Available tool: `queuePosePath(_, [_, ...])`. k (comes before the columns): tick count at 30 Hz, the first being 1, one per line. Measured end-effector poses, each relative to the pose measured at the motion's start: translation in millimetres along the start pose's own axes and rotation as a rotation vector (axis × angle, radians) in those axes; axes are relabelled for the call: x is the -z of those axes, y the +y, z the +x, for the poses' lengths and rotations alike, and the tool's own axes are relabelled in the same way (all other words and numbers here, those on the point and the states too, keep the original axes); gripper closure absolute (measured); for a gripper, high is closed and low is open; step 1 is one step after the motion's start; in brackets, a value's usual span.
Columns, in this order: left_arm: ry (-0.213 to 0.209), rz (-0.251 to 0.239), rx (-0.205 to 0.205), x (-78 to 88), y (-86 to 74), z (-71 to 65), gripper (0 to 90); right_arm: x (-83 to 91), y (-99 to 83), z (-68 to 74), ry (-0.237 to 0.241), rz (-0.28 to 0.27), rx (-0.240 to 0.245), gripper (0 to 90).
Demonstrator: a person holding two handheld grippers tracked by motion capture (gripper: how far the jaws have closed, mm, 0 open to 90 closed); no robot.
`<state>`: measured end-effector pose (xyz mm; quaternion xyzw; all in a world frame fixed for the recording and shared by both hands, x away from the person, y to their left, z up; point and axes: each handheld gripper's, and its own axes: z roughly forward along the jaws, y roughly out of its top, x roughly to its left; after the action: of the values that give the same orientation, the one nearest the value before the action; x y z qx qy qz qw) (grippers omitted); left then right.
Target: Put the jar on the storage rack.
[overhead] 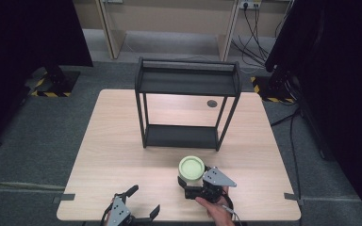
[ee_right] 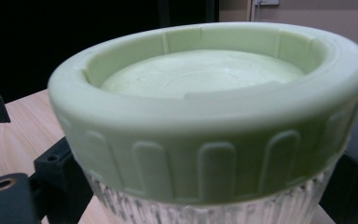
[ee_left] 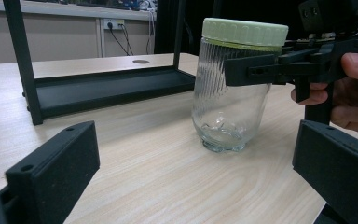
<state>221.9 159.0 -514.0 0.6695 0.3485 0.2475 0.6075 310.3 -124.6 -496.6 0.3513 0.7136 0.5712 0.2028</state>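
Jar [ee_left: 228,93] stands upright, lid [ee_left: 245,31] up, seemingly clamped by right gripper [ee_left: 256,70].

The clear ribbed glass jar [ee_left: 227,107] wears a pale green ridged plastic lid [ee_left: 245,31]; the 2-tier metal shelf rack [overhead: 187,101] is black, the wooden table [overhead: 118,150] light-grained.

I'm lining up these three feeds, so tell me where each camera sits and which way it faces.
High view: above the near edge, looking forward and down on the light wooden table; both hands enter at the bottom.
Left gripper view: rides the open left gripper, low, facing the ribbed glass jar with pale green lid.
Right gripper view: rides the right gripper, pressed up to the lid.
All share the jar.
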Motion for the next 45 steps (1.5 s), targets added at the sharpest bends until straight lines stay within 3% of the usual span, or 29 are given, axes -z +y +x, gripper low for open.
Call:
queuePosePath(9, [-0.001, -0.003, 0.000, 0.2, 0.2, -0.2, 0.0, 3.7, 6.2, 3.2, -0.039, -0.015, 0.062, 11.4])
queuePosePath(26, [-0.002, -0.001, -0.003, 0.1, 0.0, -0.5, 0.0, -3.7, 28.0, -5.1, -0.040, 0.024, 0.024, 11.8])
queuePosePath(45, [-0.001, -0.001, -0.002, 0.1, 0.0, -0.4, 0.0, -28.9, 58.4, -15.0, -0.050, 0.050, 0.015, 11.8])
